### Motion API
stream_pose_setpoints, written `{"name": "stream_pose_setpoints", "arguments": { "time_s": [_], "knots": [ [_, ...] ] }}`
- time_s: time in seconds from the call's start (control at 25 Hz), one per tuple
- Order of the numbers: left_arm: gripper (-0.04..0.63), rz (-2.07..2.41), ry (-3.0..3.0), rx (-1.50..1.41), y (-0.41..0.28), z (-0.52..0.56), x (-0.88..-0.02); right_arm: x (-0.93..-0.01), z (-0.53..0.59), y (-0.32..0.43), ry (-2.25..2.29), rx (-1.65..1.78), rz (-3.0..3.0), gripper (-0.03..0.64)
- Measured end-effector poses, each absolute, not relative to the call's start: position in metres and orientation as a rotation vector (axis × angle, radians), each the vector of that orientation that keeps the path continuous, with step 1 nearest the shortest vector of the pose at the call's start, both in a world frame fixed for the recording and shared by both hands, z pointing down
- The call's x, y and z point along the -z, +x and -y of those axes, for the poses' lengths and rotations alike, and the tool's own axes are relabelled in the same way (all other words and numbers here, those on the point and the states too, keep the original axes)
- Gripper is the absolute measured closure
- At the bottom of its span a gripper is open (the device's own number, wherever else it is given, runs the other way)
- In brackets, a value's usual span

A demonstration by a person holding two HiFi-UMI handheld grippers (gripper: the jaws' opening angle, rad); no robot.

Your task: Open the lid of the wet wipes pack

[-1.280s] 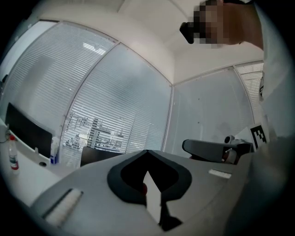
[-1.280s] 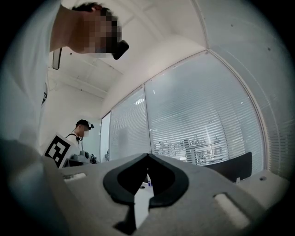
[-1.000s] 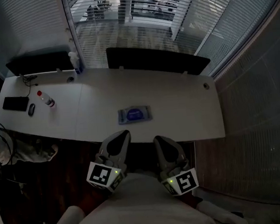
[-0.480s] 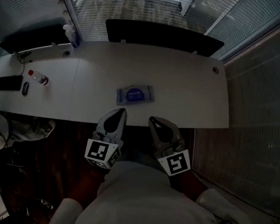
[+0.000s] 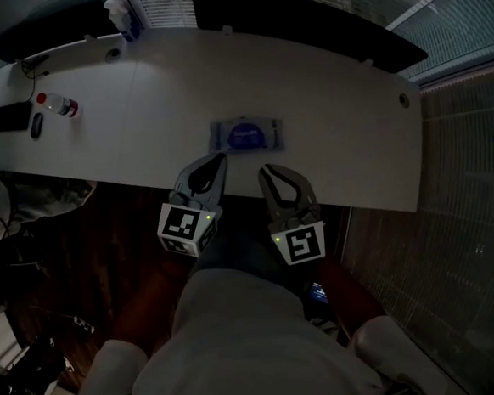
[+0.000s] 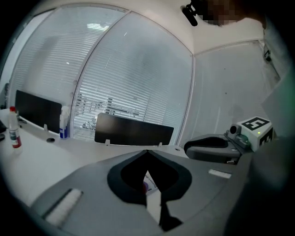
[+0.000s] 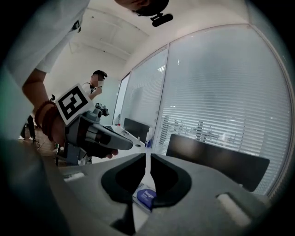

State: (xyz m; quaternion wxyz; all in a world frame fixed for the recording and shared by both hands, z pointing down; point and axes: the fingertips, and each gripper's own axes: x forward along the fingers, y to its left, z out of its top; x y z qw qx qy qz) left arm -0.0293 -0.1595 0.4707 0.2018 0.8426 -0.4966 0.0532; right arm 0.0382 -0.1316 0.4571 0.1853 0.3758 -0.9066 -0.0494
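Note:
The wet wipes pack (image 5: 246,135), blue with an oval lid that lies flat, rests on the white table (image 5: 353,141) near its front edge. My left gripper (image 5: 220,159) hangs just short of that edge, left of the pack, its tips meeting. My right gripper (image 5: 264,171) sits beside it; its jaws have just been opening to a narrow slit with nothing between them. The left gripper view shows a strip of the pack (image 6: 148,184) through the hollow behind the left gripper's (image 6: 147,152) shut tips. In the right gripper view the pack (image 7: 145,197) lies beyond the right gripper's (image 7: 147,159) tips.
At the table's far left lie a red-capped bottle (image 5: 57,105), a dark phone (image 5: 8,117) and a mouse (image 5: 36,124). A spray bottle (image 5: 120,11) and dark divider screens (image 5: 302,26) line the back edge. My lap fills the space below the grippers.
Both grippers have moved forward to the table's front edge, closer to the pack. The head view has tipped further down.

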Motion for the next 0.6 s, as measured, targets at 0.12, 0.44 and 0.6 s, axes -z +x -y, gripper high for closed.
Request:
{"name": "stream_pose_setpoints", "arguments": {
  "time_s": [0.12,0.44,0.6],
  "knots": [
    [0.592,1.353,2.375,-0.184,-0.026,0.166,-0.497,-0.482,0.142,0.036,1.027,0.155,2.51,0.584],
    [0.594,1.356,2.287,-0.271,-0.028,0.184,-0.573,-0.556,0.162,0.03,0.927,0.206,2.388,0.561],
    [0.594,1.355,2.223,-0.327,-0.031,0.189,-0.614,-0.595,0.172,0.029,0.87,0.243,2.319,0.554]
  ]
}}
